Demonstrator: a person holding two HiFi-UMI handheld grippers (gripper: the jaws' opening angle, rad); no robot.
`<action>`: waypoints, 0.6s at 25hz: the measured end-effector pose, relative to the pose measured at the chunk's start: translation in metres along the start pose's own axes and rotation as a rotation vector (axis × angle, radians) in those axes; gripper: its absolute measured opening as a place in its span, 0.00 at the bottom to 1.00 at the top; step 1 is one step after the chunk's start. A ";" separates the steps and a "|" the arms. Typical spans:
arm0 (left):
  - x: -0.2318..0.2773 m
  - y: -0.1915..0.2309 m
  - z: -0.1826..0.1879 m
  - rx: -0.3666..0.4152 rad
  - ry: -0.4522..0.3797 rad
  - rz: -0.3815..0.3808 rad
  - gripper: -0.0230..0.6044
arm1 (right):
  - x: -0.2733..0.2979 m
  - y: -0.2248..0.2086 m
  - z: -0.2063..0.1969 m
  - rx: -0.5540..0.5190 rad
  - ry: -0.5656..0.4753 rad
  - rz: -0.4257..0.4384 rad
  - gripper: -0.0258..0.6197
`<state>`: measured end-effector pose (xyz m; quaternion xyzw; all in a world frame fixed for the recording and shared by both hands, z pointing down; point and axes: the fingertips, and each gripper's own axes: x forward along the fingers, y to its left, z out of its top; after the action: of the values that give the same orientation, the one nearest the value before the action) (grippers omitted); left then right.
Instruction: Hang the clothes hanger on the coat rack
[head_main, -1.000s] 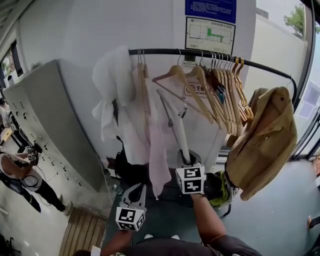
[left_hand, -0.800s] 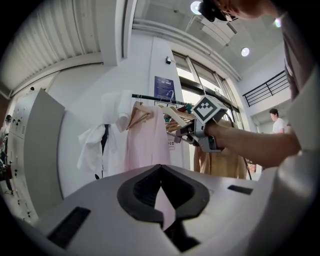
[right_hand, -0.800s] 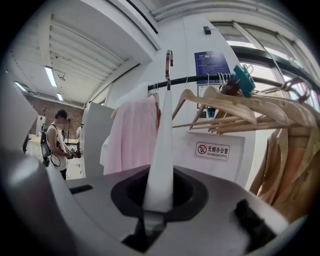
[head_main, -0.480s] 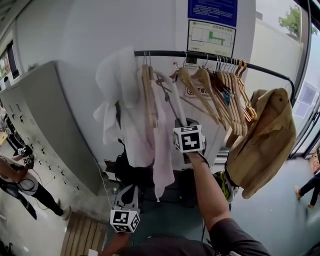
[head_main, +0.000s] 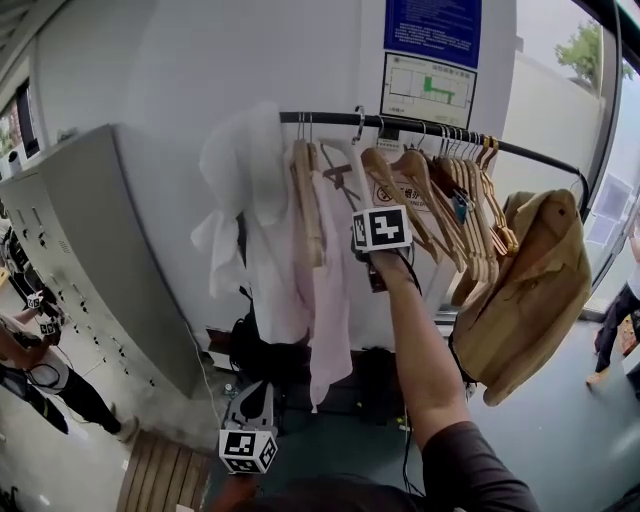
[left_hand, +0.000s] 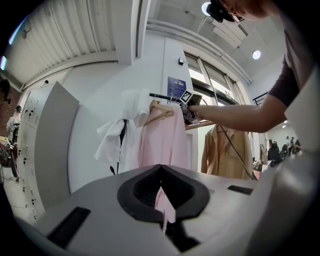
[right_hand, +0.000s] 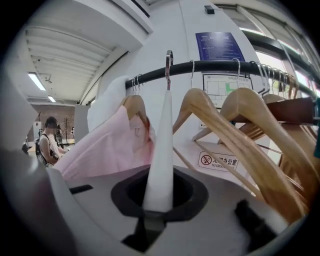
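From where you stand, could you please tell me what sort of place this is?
Probably a cloakroom or changing corner of a workplace building: a clothes rail crowded with wooden hangers, grey metal lockers alongside, and a posted floor plan notice.

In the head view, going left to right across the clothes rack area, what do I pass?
From the left: grey cabinet → white garment → pink shirt → white hanger → wooden hangers → tan jacket.
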<state>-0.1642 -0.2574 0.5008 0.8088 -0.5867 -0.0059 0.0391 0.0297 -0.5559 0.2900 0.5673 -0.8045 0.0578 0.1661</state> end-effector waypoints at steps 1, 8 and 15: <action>0.000 0.000 0.000 -0.001 -0.001 -0.001 0.05 | 0.003 0.002 0.000 0.002 0.011 0.003 0.11; -0.001 -0.001 0.001 -0.006 -0.005 -0.001 0.05 | 0.014 0.002 -0.013 0.028 0.036 0.001 0.11; 0.001 -0.006 -0.004 -0.026 0.006 -0.008 0.05 | 0.003 -0.006 -0.007 0.002 -0.053 -0.040 0.14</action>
<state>-0.1582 -0.2566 0.5044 0.8107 -0.5830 -0.0113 0.0512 0.0354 -0.5585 0.2969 0.5846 -0.7972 0.0401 0.1451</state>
